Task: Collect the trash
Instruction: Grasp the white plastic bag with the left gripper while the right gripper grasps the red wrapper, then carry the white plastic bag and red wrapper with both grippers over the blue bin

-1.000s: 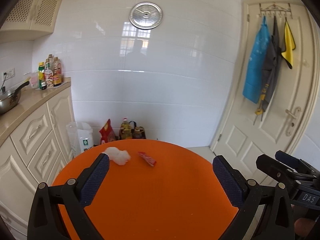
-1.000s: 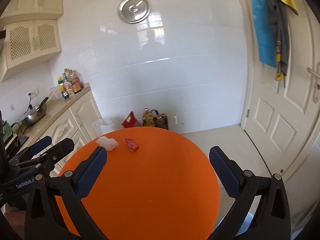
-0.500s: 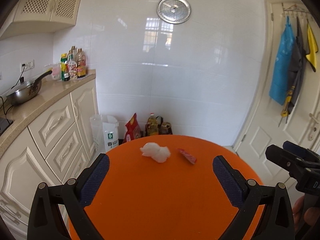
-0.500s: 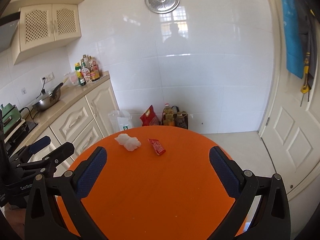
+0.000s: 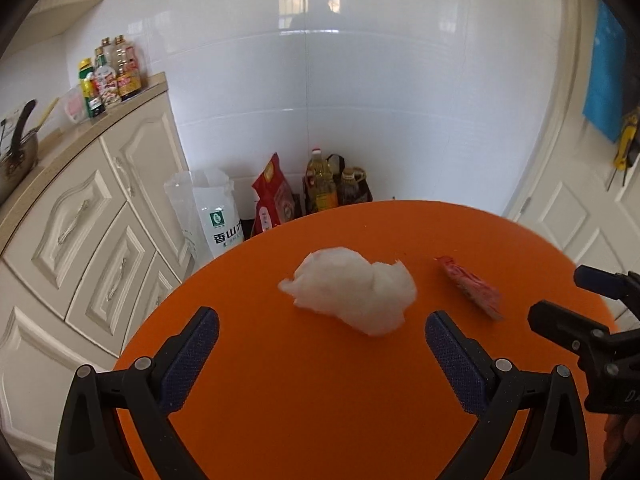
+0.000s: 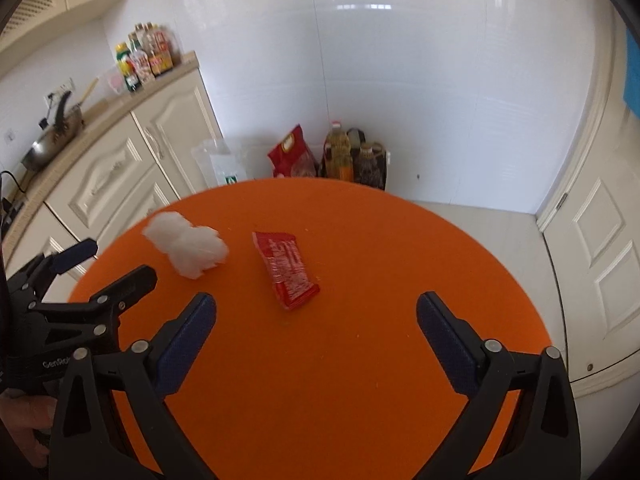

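Round orange surface (image 5: pixel 320 400), glossy, in a white-tiled kitchen corner. Cream panelled cabinets (image 5: pixel 80 248) at its left side. Left tongs (image 5: pixel 322 322) spread wide, nothing held; the crumpled white tissue wad (image 5: pixel 352 294) lies on the surface just ahead of the blue pads. Right tongs (image 6: pixel 316 310) wide apart but closing, nothing between them; the flat red snack wrapper (image 6: pixel 286 266) lies just ahead, right of the tissue, apart from it.
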The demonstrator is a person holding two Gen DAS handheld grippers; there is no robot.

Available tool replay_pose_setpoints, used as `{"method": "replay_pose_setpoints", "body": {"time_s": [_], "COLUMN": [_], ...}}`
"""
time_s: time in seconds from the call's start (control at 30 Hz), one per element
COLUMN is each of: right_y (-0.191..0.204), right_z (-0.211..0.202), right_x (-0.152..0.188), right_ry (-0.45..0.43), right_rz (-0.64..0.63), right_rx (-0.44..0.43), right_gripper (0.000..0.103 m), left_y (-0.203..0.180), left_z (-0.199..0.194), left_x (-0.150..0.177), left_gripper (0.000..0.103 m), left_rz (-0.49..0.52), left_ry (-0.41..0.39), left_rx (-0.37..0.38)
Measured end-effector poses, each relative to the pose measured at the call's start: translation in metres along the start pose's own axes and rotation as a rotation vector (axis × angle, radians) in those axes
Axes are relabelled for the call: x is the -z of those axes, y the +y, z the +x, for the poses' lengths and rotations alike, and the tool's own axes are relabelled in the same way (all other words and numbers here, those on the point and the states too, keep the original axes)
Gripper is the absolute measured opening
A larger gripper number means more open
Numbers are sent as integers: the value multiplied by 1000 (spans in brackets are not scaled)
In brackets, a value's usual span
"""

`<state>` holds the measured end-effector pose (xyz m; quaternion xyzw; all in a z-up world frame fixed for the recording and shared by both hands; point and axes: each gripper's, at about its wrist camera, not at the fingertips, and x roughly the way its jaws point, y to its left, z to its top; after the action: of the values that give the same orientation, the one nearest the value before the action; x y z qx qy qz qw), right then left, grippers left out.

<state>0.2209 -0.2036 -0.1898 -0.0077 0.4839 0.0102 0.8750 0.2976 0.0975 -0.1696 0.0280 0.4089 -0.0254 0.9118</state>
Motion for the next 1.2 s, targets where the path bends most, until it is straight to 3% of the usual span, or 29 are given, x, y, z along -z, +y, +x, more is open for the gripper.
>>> {"method": "replay_pose_setpoints", "body": {"time_s": [0.2,0.27,0.3,0.33,0.43,0.53,0.6,0.67,0.87,1.2], "right_y": [-1,3,6,9,18,29,27,22,4,-17], "right_z": [29,33,37,39,52,58,54,47,22,-92], "right_x": [-5,-5,-6,-6,-6,-3,-2,2,23,89], "right_ry": [41,44,51,54,72,55,39,35,48,-49], "right_rz": [-36,-56,-65,-72,-98,-132,-114,-93,9,128], "right_rx": [-10,-16,-23,-28,-35,22,26,19,-82,-126], "right_gripper": [92,91,90,88,79,76,58,25,21,21], "left_y": [-15,-14,-13,-10,-1,9,17,24,16,-24], "left_z": [77,92,98,100,110,112,106,98,75,56], "left_x": [-36,-45,-50,-54,-67,-76,-76,-76,-76,-85], "left_gripper": [99,83,66,56,45,43,43,43,43,43], "left_rz": [51,32,15,4,-38,-75,-85,-105,-109,-70], "left_ry": [44,61,72,61,73,60,48,28,-16,-67], "left_rx": [57,107,122,115,144,132,163,162,188,292]}}
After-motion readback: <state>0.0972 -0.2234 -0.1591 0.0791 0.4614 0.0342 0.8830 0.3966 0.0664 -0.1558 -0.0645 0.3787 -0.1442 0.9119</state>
